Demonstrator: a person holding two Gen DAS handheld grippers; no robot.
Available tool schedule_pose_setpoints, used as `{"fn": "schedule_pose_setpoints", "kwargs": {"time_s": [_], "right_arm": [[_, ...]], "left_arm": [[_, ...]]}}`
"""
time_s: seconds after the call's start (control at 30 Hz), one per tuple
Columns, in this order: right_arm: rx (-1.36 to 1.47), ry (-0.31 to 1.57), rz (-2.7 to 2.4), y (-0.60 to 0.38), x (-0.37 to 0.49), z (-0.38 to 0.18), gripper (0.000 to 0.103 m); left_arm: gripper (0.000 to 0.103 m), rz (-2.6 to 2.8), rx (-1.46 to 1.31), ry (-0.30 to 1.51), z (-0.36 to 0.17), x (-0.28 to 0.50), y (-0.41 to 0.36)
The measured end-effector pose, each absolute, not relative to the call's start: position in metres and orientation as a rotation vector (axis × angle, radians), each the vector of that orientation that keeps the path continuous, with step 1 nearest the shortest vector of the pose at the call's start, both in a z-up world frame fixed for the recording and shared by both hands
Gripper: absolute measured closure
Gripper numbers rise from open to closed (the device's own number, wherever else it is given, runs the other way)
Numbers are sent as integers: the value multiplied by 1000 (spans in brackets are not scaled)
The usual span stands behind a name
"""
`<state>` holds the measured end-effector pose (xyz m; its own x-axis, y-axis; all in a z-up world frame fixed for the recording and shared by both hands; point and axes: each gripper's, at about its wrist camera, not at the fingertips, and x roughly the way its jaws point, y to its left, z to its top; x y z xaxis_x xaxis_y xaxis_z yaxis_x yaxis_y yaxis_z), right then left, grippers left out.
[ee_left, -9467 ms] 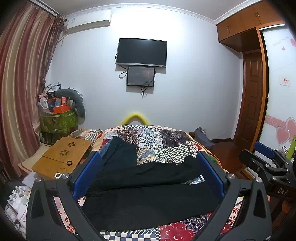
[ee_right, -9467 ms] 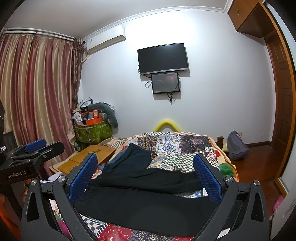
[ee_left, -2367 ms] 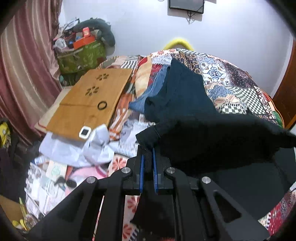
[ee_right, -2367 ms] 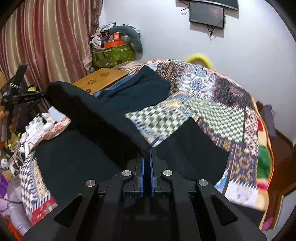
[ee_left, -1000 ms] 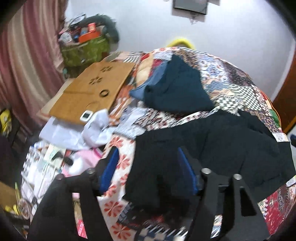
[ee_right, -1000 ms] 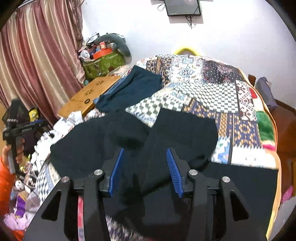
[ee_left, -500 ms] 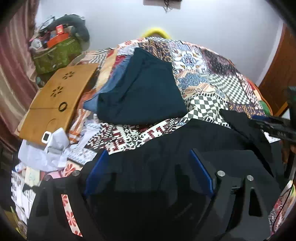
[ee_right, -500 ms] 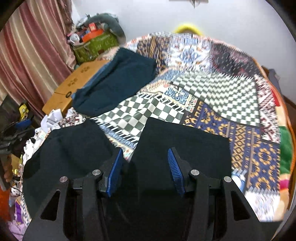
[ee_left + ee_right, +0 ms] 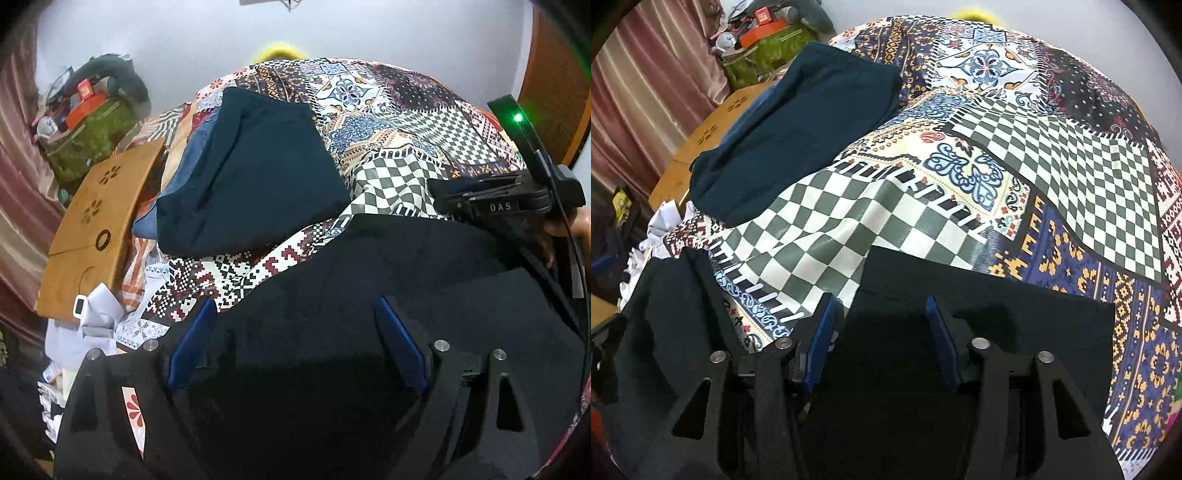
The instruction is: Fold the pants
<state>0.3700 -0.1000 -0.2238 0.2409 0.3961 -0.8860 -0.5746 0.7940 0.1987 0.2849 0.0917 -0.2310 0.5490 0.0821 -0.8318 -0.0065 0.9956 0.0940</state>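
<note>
On the quilt (image 9: 1015,155) black pants (image 9: 369,266) lie spread; left gripper (image 9: 295,332) and right gripper (image 9: 879,325) hover over them, fingers apart, having let go since the earlier clamped lift

Black pants (image 9: 424,273), folded over, flat on the patchwork bedspread (image 9: 960,155).

- A home bedroom: a bed (image 9: 1052,155) under a patchwork quilt (image 9: 388,122).
- Pink curtains (image 9: 646,85) hang at the side.
- A green box (image 9: 92,136) piled with clutter stands by the wall.
- A wooden door (image 9: 546,81) shows at the right.
</note>
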Motion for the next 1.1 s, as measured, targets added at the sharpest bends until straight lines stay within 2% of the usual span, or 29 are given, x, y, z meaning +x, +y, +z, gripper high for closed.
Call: {"fn": "schedule_pose_setpoints", "kwargs": {"time_s": [0.03, 0.1, 0.17, 0.57, 0.77, 0.93, 1.1], "right_arm": [[-178, 1150, 670, -101, 370, -224, 72], [-153, 1161, 669, -106, 370, -223, 89], [-144, 1154, 662, -111, 368, -217, 95], [31, 864, 605, -224, 306, -101, 96], [102, 764, 523, -296, 271, -59, 96], [123, 741, 457, -347, 233, -54, 96], [163, 810, 397, -384, 199, -80, 96]], "left_arm": [[15, 55, 90, 988, -231, 285, 90], [15, 57, 90, 990, -230, 283, 88], [15, 54, 79, 994, -227, 280, 86], [14, -17, 119, 1009, -203, 256, 36], [9, -129, 124, 1015, -194, 251, -12], [9, -189, 151, 1040, -197, 252, -55], [9, -219, 143, 1064, -205, 249, -81]]}}
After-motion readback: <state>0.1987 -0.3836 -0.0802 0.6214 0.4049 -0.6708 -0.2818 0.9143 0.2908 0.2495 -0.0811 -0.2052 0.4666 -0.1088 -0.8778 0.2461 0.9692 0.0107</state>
